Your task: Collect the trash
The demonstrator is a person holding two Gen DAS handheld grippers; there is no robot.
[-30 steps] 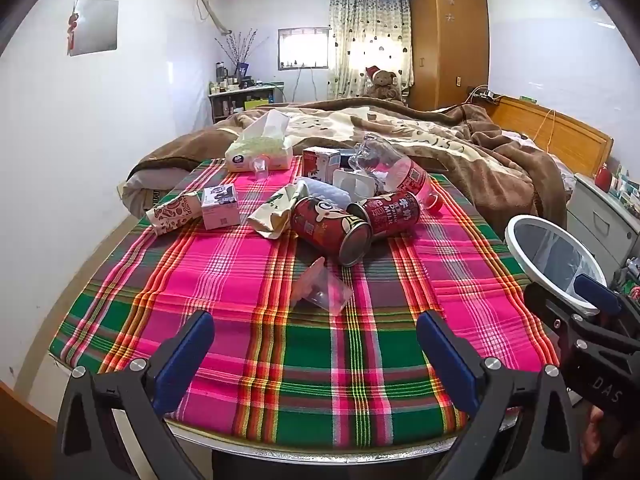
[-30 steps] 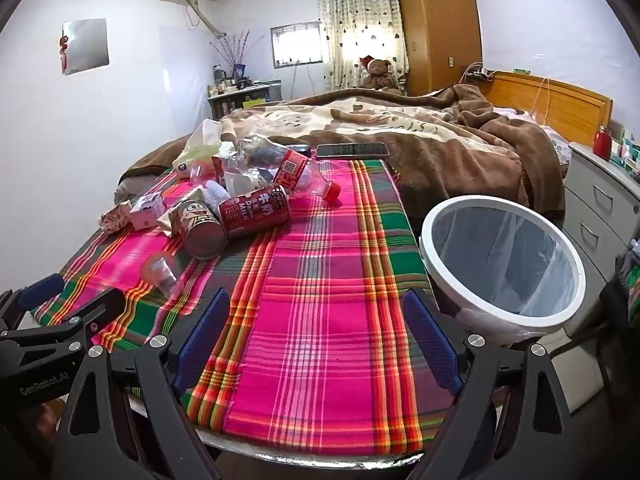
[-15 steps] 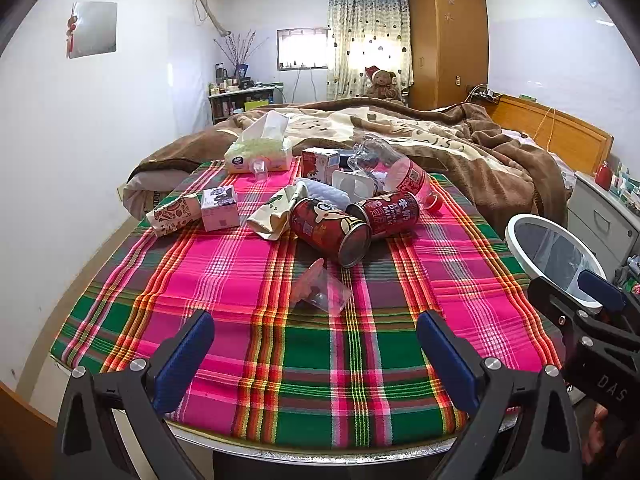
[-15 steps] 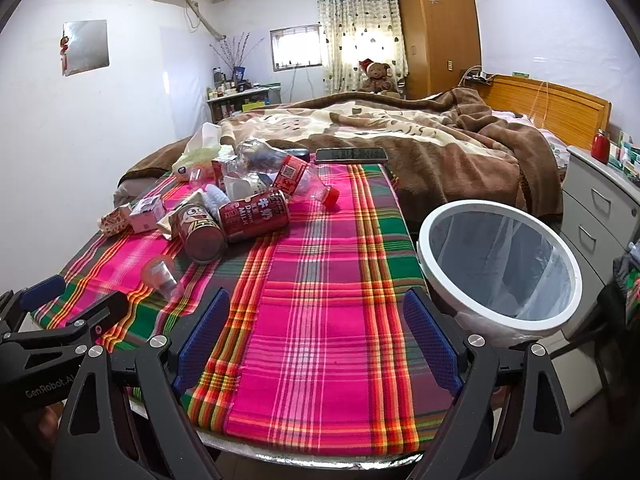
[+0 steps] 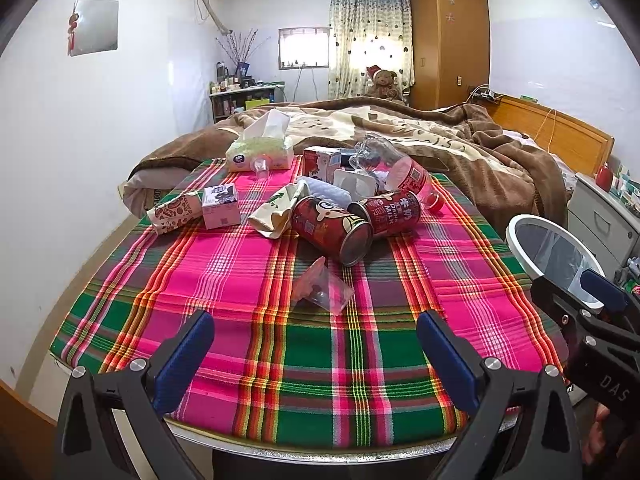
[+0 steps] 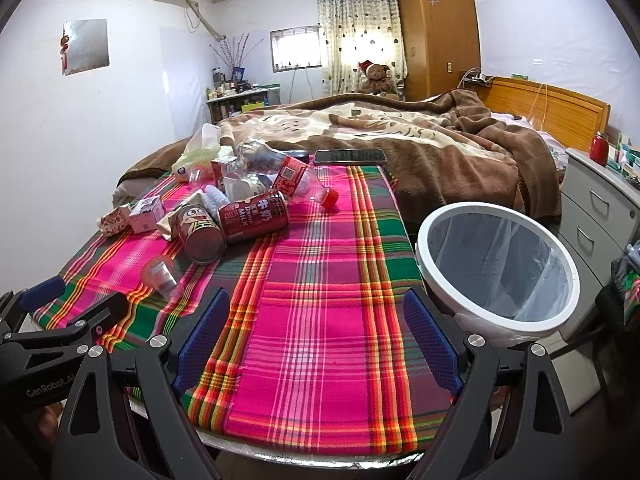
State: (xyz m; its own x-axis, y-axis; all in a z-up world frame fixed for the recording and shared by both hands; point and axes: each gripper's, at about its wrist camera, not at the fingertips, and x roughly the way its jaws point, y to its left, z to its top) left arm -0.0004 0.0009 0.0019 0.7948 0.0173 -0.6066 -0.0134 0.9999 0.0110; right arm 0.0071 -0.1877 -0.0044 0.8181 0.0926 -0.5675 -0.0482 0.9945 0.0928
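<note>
Pre-grasp: both grippers spread and empty at the table's near edge; no trash collected yet.

Left wrist view: left gripper has its jaws wide apart and holds nothing. Landmark is the clear plastic cup, lying on its side on the plaid tablecloth, just ahead of the gripper. Beyond the cup are two red cans, touching; a crushed bottle lies behind them, small cartons beyond and left. White trash bin sits off the table, right of the cup. Right wrist view: right gripper is likewise agape and empty over bare cloth; the cup lies to its left, the bin to its right. Judgement: approach step. Next move likely calls for the left gripper to advance, straddle the cup and close gently; thin plastic may crush or roll.
</note>
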